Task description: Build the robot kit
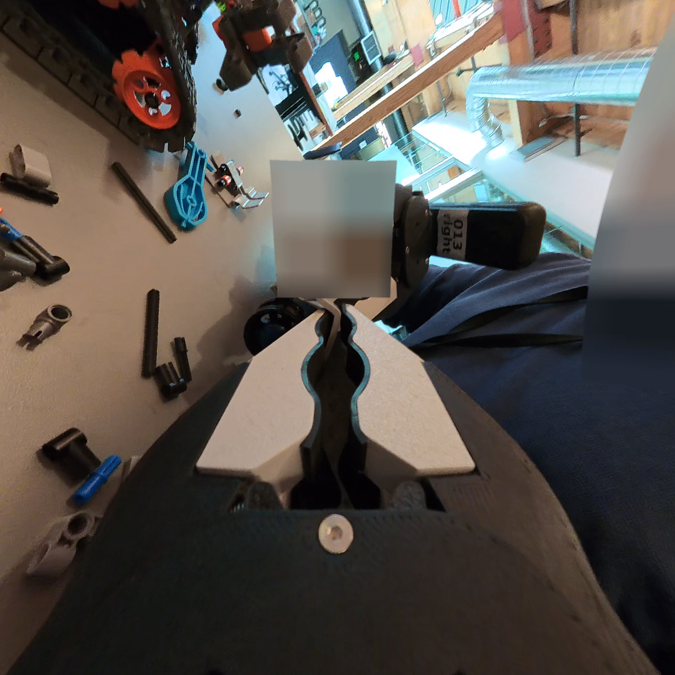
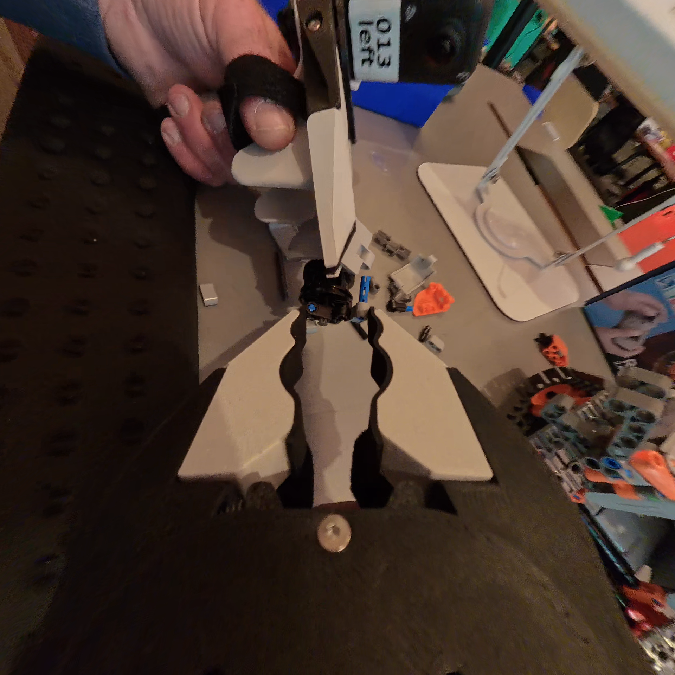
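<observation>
Both hand-held grippers [image 2: 334, 314] — black wheel [image 2: 325, 296].

In the left wrist view, the left gripper [image 1: 334, 314] is sitting at centre, its jaws nearly together around a thin piece at the tips, with a small wheel [image 1: 270, 327] lying just left of them on the table [image 1: 226, 91]. Loose rods and connector pieces [image 1: 166, 359] are lying scattered to the left. A tracked model [image 1: 146, 87] is standing at the far left.

In the right wrist view, the right gripper [image 2: 334, 314] is pointing away, jaws apart, with the wheel assembly [image 2: 323, 297] sitting just beyond its tips. The left gripper [image 2: 334, 266] is reaching down from the far side onto that assembly, a hand [image 2: 204, 91] holding it at upper left. A stand [image 2: 500, 241] is sitting far right, and a built model [image 2: 602, 431] near right.
</observation>
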Tool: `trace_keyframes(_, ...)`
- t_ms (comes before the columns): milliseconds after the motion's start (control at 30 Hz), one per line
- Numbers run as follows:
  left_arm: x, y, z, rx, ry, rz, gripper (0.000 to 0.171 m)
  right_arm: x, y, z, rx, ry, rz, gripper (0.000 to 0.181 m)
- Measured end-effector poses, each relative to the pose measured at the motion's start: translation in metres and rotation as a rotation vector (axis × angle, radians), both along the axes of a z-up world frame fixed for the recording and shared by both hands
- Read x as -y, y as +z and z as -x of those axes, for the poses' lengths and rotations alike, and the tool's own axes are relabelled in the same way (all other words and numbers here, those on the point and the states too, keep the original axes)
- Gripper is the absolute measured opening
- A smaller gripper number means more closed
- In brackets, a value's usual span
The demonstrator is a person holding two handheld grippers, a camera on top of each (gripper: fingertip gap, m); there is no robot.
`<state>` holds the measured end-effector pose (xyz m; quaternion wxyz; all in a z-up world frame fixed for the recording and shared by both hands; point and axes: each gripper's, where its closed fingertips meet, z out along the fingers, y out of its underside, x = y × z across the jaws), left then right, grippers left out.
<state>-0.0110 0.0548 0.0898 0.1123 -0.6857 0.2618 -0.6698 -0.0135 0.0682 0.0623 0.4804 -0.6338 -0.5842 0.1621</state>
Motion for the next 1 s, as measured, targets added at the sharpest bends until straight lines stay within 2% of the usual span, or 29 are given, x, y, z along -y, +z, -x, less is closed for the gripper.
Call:
trace_keyframes(133,-0.008,0.008,-0.002,0.057,0.045,0.025,0.001,-0.004,0.009,-0.002,0.012,-0.037,-0.110,0.031)
trace_keyframes(367,-0.010,0.008,-0.007,0.073,0.042,0.071,0.002,-0.007,0.017,-0.004,0.078,-0.063,-0.298,0.030)
trace_keyframes(400,-0.011,0.008,-0.007,0.078,0.049,0.077,0.002,-0.005,0.019,-0.004,0.069,-0.060,-0.306,0.026)
trace_keyframes(433,-0.012,0.009,-0.007,0.094,0.044,0.087,0.002,-0.003,0.022,-0.004,0.053,-0.044,-0.318,0.000)
trace_keyframes(500,-0.013,0.016,-0.006,0.148,0.044,0.104,0.001,-0.003,0.026,-0.005,0.048,-0.046,-0.352,0.000)
trace_keyframes(567,-0.012,0.012,-0.007,0.133,0.031,0.112,0.001,-0.002,0.018,-0.005,0.058,-0.034,-0.298,0.000)
trace_keyframes(633,-0.010,0.012,-0.007,0.121,0.014,0.101,0.001,-0.004,0.022,-0.009,0.034,-0.036,-0.295,0.000)
trace_keyframes(667,-0.009,0.008,-0.006,0.086,0.006,0.078,0.001,-0.006,0.022,-0.011,0.008,-0.044,-0.239,0.000)
trace_keyframes(733,-0.011,0.006,-0.002,0.066,0.013,0.053,0.001,-0.020,0.016,-0.022,0.011,-0.102,-0.181,0.000)
trace_keyframes(800,-0.017,0.005,0.001,0.060,0.042,0.059,0.001,-0.031,0.004,-0.027,0.001,-0.151,-0.013,0.022)
trace_keyframes(833,-0.017,0.002,0.002,0.046,0.045,0.050,0.001,-0.035,-0.004,-0.029,-0.003,-0.168,0.084,0.027)
trace_keyframes(1000,-0.021,-0.011,0.001,-0.026,0.071,0.038,0.002,-0.045,-0.025,-0.028,0.034,-0.143,0.237,0.027)
